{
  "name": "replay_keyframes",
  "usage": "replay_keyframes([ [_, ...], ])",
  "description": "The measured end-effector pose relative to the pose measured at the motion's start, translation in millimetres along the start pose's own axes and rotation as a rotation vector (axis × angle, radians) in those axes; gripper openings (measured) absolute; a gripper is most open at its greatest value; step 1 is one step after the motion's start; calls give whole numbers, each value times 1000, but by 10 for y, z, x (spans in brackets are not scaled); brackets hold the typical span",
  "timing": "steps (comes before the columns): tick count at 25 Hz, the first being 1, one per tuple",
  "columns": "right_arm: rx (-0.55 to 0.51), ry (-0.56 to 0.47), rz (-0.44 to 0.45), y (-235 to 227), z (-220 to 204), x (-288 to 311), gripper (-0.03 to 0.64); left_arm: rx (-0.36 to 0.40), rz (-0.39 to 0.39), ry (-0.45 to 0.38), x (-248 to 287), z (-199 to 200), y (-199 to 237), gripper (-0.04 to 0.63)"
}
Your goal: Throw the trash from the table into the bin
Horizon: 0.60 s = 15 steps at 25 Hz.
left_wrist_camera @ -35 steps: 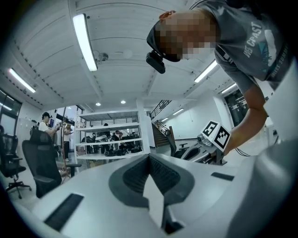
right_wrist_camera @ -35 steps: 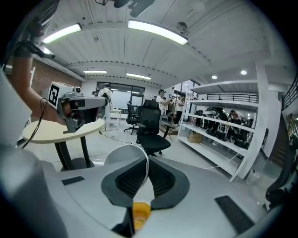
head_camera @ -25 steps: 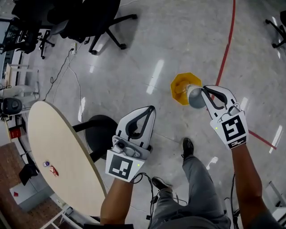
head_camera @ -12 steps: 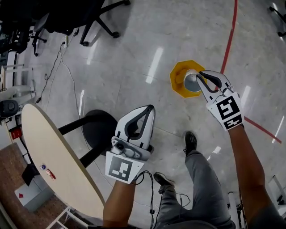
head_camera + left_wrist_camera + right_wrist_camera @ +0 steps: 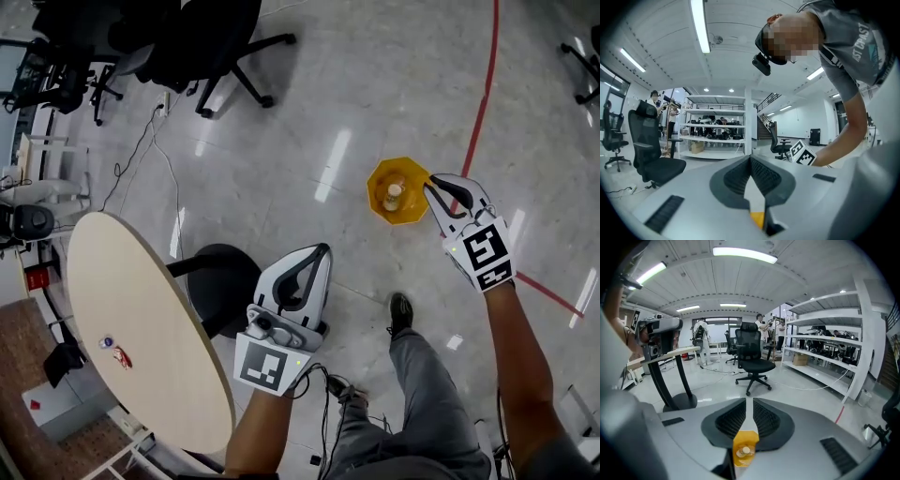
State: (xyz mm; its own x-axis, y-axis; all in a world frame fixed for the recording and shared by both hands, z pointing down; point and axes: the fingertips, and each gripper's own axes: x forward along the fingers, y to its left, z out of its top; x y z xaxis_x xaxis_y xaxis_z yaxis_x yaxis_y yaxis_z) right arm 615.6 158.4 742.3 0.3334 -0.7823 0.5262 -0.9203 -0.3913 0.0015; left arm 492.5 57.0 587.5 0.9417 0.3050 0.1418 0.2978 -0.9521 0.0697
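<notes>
The yellow bin stands on the floor, and a pale cup-like piece lies inside it. Just right of the bin's rim my right gripper hovers, its jaws together with nothing between them. Through the slit of the right gripper in its own view I look down into the yellow bin with the pale piece in it. My left gripper hangs shut and empty over the floor beside the round beige table. A red wrapper and a small pale scrap lie on that table.
The table's black foot sits just left of my left gripper. Black office chairs stand at the far left, with cables trailing over the floor. A red line runs past the bin. My shoe is below the bin.
The grey cup that stuck out of my right gripper's jaws over the bin is gone from them; a pale piece now lies in the bin. The left gripper stays shut.
</notes>
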Motion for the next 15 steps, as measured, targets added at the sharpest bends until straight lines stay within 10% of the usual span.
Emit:
replay_keyframes([
  [15,-25,-147,112,1798,1998,-1757,32,115,229,-113,-2355,2216,-151,41],
])
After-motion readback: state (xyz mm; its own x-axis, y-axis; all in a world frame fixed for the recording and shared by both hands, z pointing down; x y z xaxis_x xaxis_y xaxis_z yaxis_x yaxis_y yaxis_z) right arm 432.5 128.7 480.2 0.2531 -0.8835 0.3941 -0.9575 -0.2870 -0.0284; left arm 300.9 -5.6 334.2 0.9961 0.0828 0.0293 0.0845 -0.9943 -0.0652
